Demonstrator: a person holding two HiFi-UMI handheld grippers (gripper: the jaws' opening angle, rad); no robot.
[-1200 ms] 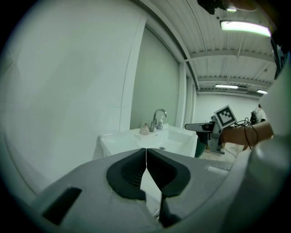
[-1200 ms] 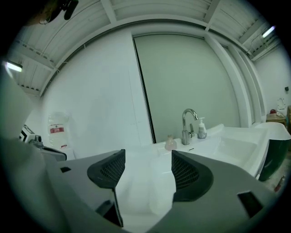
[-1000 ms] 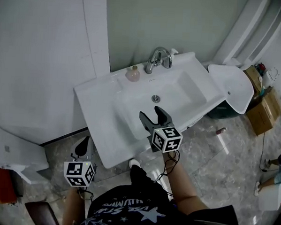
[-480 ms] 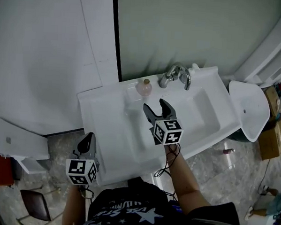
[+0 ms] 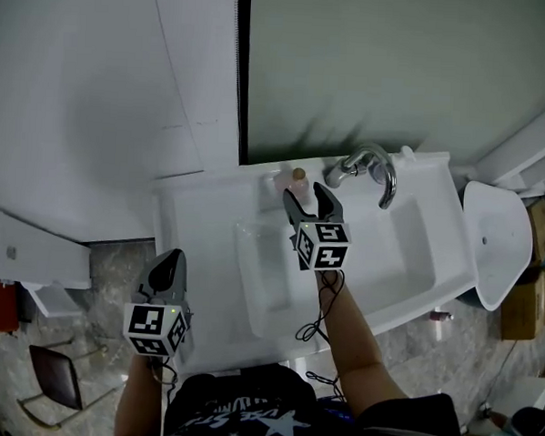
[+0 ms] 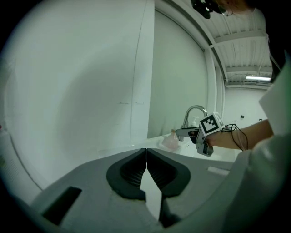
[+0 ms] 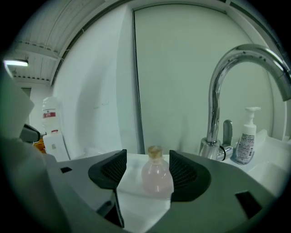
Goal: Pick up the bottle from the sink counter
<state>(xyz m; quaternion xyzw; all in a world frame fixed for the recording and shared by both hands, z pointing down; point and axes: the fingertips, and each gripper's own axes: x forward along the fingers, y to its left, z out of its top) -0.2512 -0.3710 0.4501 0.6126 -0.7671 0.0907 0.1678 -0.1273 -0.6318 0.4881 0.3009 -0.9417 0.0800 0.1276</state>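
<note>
A small pink round bottle (image 7: 157, 176) with a cork stopper stands at the back of the white sink counter (image 5: 195, 219), left of the faucet (image 5: 374, 163). In the head view only its top (image 5: 298, 175) shows past my right gripper (image 5: 306, 194). That gripper (image 7: 146, 166) has a jaw on each side of the bottle and is closing; a gap shows at the left pad (image 7: 112, 167). My left gripper (image 5: 168, 264) hangs low off the counter's front left corner, shut (image 6: 146, 157) with nothing in it.
A chrome faucet (image 7: 217, 95) and a white pump bottle (image 7: 247, 139) stand just right of the pink bottle. The sink basin (image 5: 394, 251) lies under my right forearm. A white lid (image 5: 496, 235) leans at the right; a chair (image 5: 53, 376) and white box (image 5: 23, 256) are left.
My right gripper has moved forward over the basin to the back of the counter and now straddles the bottle. The left gripper stays low at the front left.
</note>
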